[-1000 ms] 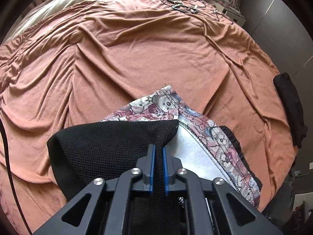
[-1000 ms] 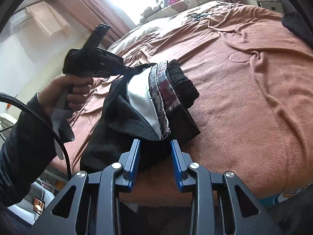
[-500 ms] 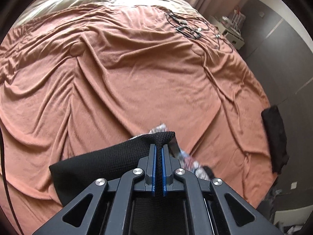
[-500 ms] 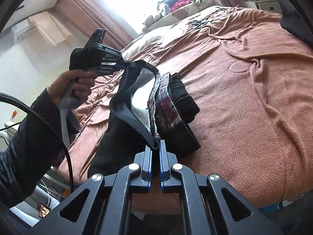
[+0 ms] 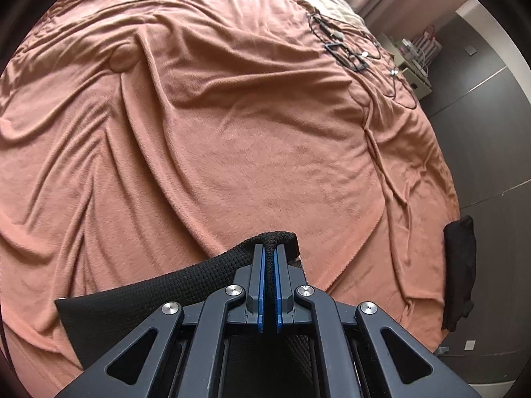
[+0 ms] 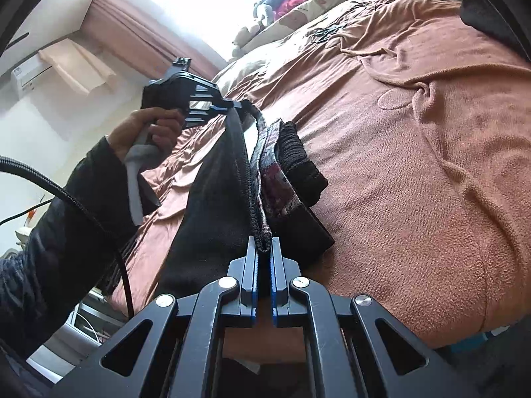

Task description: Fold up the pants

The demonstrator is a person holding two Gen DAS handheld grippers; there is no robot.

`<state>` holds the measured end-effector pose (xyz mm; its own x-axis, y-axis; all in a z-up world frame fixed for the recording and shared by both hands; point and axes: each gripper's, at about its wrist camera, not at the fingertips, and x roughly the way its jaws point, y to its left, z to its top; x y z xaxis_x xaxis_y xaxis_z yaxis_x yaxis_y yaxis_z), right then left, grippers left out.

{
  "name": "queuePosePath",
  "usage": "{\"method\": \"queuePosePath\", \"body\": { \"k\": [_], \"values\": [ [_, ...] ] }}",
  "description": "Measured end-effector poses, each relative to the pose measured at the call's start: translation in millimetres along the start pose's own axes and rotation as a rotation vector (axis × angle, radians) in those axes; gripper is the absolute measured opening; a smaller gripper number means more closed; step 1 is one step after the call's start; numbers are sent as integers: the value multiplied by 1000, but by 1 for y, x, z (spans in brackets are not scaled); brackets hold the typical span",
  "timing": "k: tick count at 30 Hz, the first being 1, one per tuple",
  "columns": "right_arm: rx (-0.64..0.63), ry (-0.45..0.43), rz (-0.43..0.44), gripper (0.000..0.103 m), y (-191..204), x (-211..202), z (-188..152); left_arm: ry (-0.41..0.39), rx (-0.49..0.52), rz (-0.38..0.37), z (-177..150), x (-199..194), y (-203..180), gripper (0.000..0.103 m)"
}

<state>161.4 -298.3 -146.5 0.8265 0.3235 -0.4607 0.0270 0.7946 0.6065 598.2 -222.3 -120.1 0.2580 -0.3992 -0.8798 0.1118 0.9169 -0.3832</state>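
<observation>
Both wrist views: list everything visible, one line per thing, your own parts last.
pants: one, black knit with patterned lining, lifted off the bed's near edge, held at two points of the hem.
blanket: one, terracotta, wrinkled, covering the bed.
cables: a tangle, dark, on the blanket's far right.
dark garment: one, black, at the bed's right edge.
curtain: pink-brown, beside the bright window.
left gripper: black with blue pads, shut on pants.
right gripper: same colours, shut on pants.
left hand: gripping the left gripper's handle, dark sleeve.
</observation>
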Motion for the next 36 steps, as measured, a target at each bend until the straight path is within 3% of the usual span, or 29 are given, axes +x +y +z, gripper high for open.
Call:
{"method": "queuePosePath", "body": {
  "k": [10, 17, 19, 21, 23, 27, 36],
  "values": [
    [20, -30, 65, 2, 5, -18, -2, 32, 19, -93, 1, -1, -16, 5],
    [110, -48, -14, 2, -24, -15, -4, 24, 41, -66, 3, 24, -27, 6],
    [139, -36, -47, 2, -32, -9, -5, 30, 32, -76, 2, 31, -26, 10],
    [142, -21, -62, 2, -33, -3, -6, 38, 33, -86, 0, 32, -24, 31],
    [131, -9, -79, 2, -31, 1, -6, 25, 52, -70, -4, 27, -24, 45],
    [109, 3, -93, 2, -27, 3, -8, -2, 73, -51, -11, 6, -17, 52],
    [110, 15, -153, 2, -22, 0, -8, -29, 59, -15, -55, -34, 27, 53]
  ]
}}
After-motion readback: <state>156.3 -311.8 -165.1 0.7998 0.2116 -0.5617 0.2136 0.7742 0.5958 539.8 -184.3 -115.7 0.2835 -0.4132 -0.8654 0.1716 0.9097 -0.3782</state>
